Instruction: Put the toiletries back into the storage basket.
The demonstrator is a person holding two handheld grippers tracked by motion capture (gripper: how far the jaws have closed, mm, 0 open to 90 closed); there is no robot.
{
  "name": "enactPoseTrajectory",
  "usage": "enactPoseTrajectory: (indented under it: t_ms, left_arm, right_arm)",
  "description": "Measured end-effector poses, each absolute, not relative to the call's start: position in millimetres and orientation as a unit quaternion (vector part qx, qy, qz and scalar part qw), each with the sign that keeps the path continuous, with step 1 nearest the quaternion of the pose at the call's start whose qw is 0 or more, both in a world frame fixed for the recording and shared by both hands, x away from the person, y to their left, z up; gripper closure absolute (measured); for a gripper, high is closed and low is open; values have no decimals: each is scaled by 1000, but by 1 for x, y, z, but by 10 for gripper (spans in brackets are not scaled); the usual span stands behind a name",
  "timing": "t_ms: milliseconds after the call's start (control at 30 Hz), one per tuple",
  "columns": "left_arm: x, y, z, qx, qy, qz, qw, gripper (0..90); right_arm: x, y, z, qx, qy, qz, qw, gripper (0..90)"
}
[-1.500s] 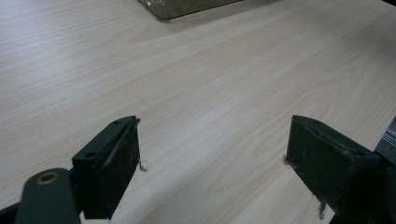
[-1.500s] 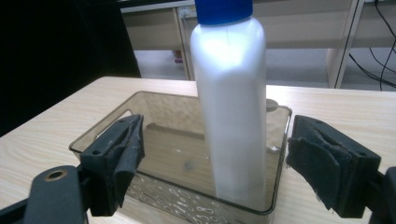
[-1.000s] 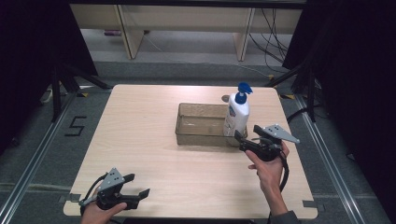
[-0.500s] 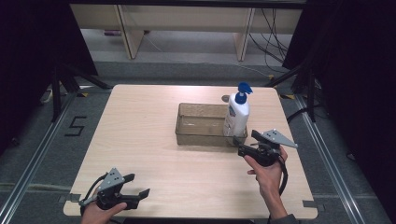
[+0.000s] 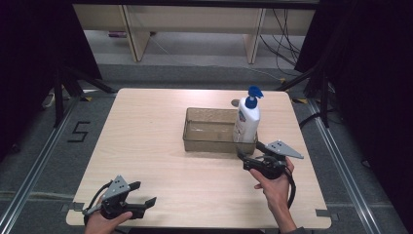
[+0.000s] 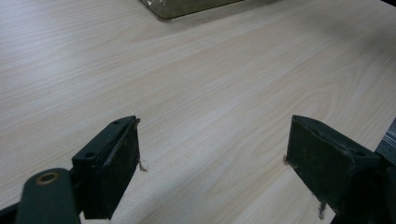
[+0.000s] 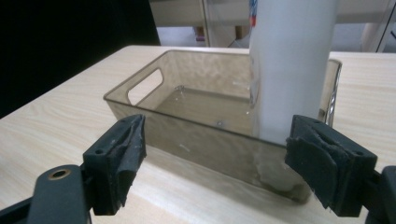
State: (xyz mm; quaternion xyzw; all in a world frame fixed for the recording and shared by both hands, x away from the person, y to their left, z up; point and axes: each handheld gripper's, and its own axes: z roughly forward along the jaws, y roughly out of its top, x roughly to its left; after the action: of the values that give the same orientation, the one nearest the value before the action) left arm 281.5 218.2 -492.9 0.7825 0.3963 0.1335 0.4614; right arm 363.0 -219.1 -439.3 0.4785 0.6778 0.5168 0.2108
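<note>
Beside the clear bin [image 5: 214, 131] holding a white bottle [image 5: 246, 122], right tool [image 5: 249, 157] gaping empty, left tool [image 5: 146, 195] likewise wide open near the bench [image 5: 146, 126] edge.

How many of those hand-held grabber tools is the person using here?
2. The left gripper is near the table's front-left corner, open over bare wood. The right gripper is open, just in front of the clear bin holding the lotion pump bottle.

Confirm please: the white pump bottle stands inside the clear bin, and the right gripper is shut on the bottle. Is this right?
Not quite. The white pump bottle does stand inside the clear bin, but the right gripper is open, not shut on it. The right gripper view shows its jaws spread wide, short of the bin's near wall.
</note>
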Motion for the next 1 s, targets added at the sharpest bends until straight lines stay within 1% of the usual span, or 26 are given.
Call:
enactPoseTrajectory:
  t_ms: [33,67,100,200,233,267,300,433,467,533,633,667,733,767,933,1000]
  left_arm:
    - [282,218,-493,782,397,134,461,168]
    - [282,218,-493,782,397,133,461,168]
    - [282,218,-493,783,396,133,461,168]
    - [281,217,-493,779,398,132,465,168]
    - [281,217,-493,778,399,132,466,168]
    - [281,217,-493,778,401,132,465,168]
    - [281,217,-493,778,401,132,465,168]
    - [281,217,-493,779,400,131,465,168]
    - [281,217,-493,780,397,131,467,167]
    - [282,217,-494,778,398,129,468,167]
    - [282,217,-494,780,395,129,468,167]
    - [282,217,-493,780,395,129,468,167]
    - [282,217,-493,779,398,129,468,165]
    - [282,217,-493,780,396,130,468,165]
    - [281,217,-493,782,398,130,462,164]
    - [281,217,-493,781,398,130,463,164]
  right_arm:
    - [362,-219,-439,476,680,518,206,204]
    - [364,-220,-441,460,686,518,220,204]
    - [363,-220,-442,462,688,518,213,204]
    - [361,-218,-443,459,691,517,211,204]
    - [360,-216,-445,464,686,525,198,204]
    - [358,-217,-444,459,695,512,210,204]
    - [357,-214,-446,466,686,523,197,205]
    - [356,-212,-449,450,696,521,200,208]
    - [355,-211,-450,453,697,522,192,208]
    - [353,-210,-450,447,702,519,196,208]
    - [350,-206,-451,446,703,522,184,208]
    - [350,-206,-453,443,707,518,192,208]
    - [346,-203,-454,451,702,524,170,208]
    - [347,-203,-455,437,708,524,184,208]
    - [339,-199,-458,439,714,521,161,206]
    - [338,-198,-460,437,716,519,162,206]
